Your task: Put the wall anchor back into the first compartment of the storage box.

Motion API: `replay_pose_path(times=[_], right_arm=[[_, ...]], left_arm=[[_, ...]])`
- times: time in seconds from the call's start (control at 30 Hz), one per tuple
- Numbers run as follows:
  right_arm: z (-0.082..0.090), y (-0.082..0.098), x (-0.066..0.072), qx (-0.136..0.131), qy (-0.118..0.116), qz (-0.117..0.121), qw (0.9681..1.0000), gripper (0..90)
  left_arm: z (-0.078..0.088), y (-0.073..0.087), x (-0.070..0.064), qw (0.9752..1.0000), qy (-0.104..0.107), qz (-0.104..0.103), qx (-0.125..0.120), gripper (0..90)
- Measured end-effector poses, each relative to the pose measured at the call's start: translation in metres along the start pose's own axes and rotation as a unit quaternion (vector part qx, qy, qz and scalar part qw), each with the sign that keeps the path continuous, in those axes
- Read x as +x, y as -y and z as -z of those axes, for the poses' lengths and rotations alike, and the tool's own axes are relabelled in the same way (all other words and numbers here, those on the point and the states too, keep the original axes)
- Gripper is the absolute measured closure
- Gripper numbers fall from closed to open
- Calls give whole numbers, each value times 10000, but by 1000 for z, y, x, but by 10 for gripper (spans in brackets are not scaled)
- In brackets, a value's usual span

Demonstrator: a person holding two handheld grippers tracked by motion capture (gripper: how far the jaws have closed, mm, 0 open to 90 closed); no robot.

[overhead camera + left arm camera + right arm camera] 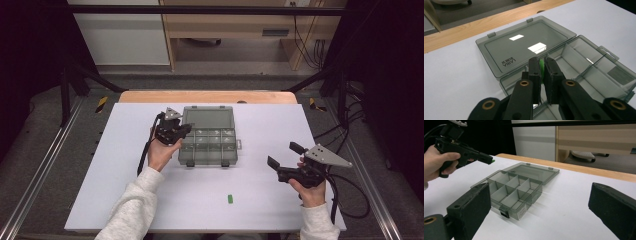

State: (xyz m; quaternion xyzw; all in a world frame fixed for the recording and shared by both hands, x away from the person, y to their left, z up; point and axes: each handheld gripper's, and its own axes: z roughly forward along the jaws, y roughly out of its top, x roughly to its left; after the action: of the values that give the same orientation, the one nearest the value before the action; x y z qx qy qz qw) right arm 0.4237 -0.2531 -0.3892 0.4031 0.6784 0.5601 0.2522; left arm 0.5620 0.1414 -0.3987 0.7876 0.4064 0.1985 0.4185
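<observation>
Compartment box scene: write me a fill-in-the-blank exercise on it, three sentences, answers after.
1. The small piece pinched in the left gripper is ____ in colour.
2. The lid of the compartment box lies ____.
3. The jaws of the right gripper stand ____, with nothing between them.

Missing words: green; open; open

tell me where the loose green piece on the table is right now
In the high view the loose green piece lies on the white table near its front edge, in front of the open compartment box, between the person's two forearms.
</observation>
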Motion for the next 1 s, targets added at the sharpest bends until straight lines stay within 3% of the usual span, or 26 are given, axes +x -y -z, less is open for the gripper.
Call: replay_pose_path(times=[0.1,0.63,1.0], right_arm=[[0,0,0,-5,1,5,10000,47],[-1,0,1,22,5,16,10000,47],[-1,0,1,2,-12,6,10000,47]], left_arm=[[-7,3,2,9999,-71,-59,114,838],[-33,26,15,9986,-177,70,492,838],[-43,29,11,9972,-167,-18,722,832]])
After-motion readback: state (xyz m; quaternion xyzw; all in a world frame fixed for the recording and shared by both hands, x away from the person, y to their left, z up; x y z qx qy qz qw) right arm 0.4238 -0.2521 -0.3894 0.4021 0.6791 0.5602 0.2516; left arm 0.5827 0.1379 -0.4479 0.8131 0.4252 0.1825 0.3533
